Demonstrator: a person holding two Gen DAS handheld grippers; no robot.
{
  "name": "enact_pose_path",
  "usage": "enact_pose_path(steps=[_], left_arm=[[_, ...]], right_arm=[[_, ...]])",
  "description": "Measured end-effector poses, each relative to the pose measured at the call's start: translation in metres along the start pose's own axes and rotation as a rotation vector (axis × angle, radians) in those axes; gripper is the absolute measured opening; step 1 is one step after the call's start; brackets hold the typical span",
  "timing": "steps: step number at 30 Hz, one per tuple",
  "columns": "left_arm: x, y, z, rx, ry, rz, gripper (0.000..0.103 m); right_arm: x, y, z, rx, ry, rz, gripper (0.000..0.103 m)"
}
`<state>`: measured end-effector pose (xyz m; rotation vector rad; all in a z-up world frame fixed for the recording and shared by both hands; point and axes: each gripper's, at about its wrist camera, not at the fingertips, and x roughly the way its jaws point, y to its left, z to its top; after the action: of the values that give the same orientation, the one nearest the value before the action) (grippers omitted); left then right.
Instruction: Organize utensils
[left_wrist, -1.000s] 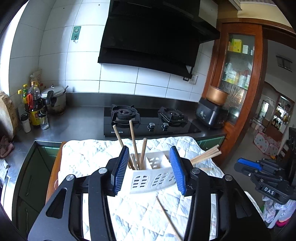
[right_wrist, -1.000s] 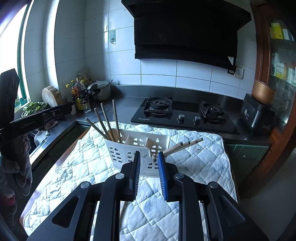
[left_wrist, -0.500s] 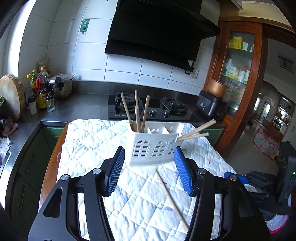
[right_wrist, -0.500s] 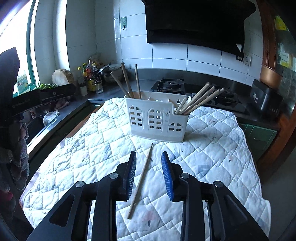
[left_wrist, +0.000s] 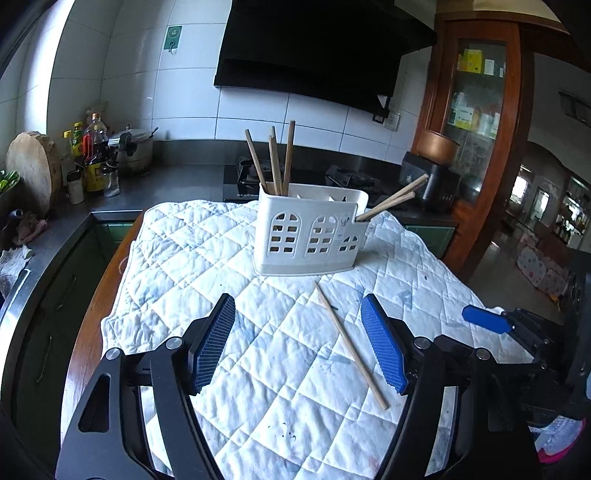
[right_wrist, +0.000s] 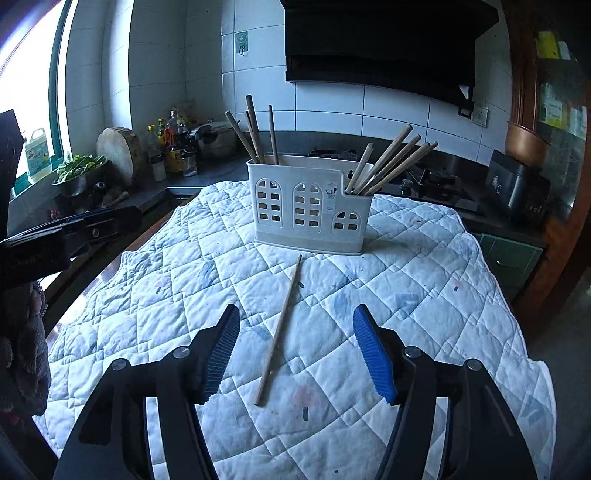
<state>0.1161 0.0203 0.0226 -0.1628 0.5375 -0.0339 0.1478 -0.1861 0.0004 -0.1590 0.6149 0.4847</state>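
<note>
A white slotted utensil holder (left_wrist: 312, 230) (right_wrist: 309, 206) stands on the white quilted cloth (left_wrist: 229, 266) (right_wrist: 417, 280). Several wooden chopsticks (right_wrist: 258, 133) stick up from its left compartment, several more (right_wrist: 391, 158) lean out of its right one. One loose chopstick (left_wrist: 349, 345) (right_wrist: 280, 328) lies on the cloth in front of the holder. My left gripper (left_wrist: 299, 343) hovers low over the cloth, its jaws opening, the loose chopstick lying on the cloth below its right finger. My right gripper (right_wrist: 297, 349) is opening too, with the chopstick lying on the cloth between its fingers, untouched.
Behind the table run a steel counter with a gas hob (right_wrist: 428, 184), bottles (left_wrist: 88, 155), a pot (left_wrist: 131, 149) and a round wooden board (left_wrist: 31, 168). A black appliance (right_wrist: 517, 184) sits at the right. Each view shows the other gripper at its side edge.
Both grippers have come down and drawn back from the holder toward the cloth. Both opened wider, the right from nearly shut. The loose chopstick came into view below them.
</note>
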Motion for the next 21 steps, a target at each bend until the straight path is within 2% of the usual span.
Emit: enact_pose_path(steps=[3, 8, 17, 21], left_arm=[[-0.002, -0.001, -0.010, 0.003, 0.001, 0.020, 0.080], [-0.012, 0.000, -0.017, 0.015, -0.017, 0.070, 0.084], [-0.029, 0.006, -0.021, 0.003, -0.029, 0.154, 0.086], [-0.035, 0.004, -0.026, 0.002, -0.026, 0.165, 0.086]], right_arm=[[-0.004, 0.003, -0.004, -0.015, -0.018, -0.028, 0.078], [-0.011, 0.006, -0.009, -0.029, -0.046, -0.077, 0.090], [-0.025, 0.004, -0.017, -0.015, -0.075, -0.134, 0.096], [-0.032, 0.005, -0.019, -0.013, -0.089, -0.139, 0.096]])
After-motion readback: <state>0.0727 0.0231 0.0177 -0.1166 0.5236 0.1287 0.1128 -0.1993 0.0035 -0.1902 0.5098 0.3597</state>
